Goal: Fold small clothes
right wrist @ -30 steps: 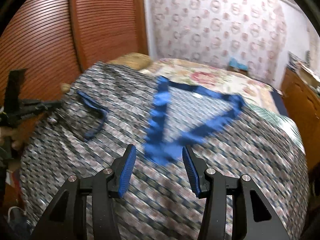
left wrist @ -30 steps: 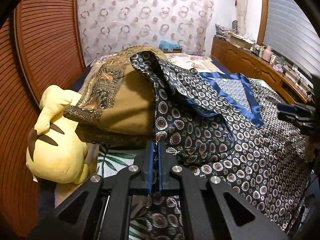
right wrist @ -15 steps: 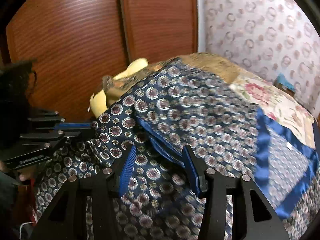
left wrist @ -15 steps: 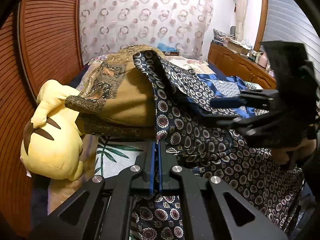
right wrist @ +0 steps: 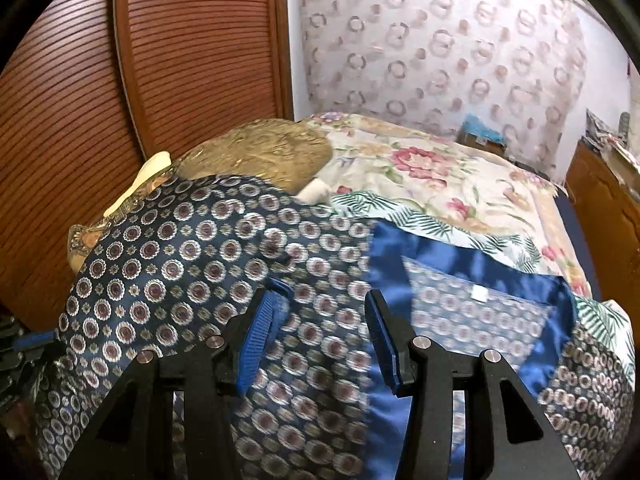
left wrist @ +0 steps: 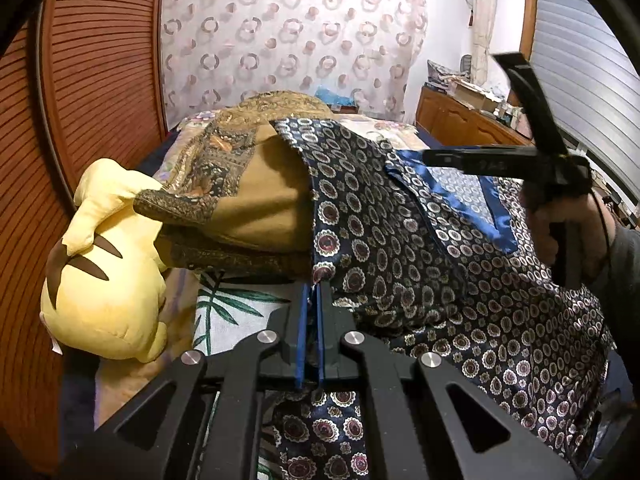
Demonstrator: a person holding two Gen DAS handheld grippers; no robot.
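Note:
A dark navy garment with medallion print and blue satin collar (left wrist: pixel 400 248) lies spread on the bed, partly draped over a brown pillow. My left gripper (left wrist: pixel 311 296) is shut on the garment's lower left edge, its blue pads pressed together on the cloth. My right gripper (right wrist: pixel 320 320) is open and empty, hovering just above the garment (right wrist: pixel 192 264) near the blue collar (right wrist: pixel 460 256). The right gripper also shows in the left wrist view (left wrist: pixel 480 158), held over the collar.
A yellow plush toy (left wrist: pixel 104 280) lies at the bed's left edge against the wooden wardrobe (left wrist: pixel 80 80). A brown patterned pillow (left wrist: pixel 248 184) sits under the garment's left side. Floral bedding (right wrist: pixel 440 184) lies beyond. A wooden cabinet (left wrist: pixel 472 128) stands to the right.
My right gripper has swung from the garment's left part toward the blue collar, staying open. My left gripper has stayed shut on the garment's edge.

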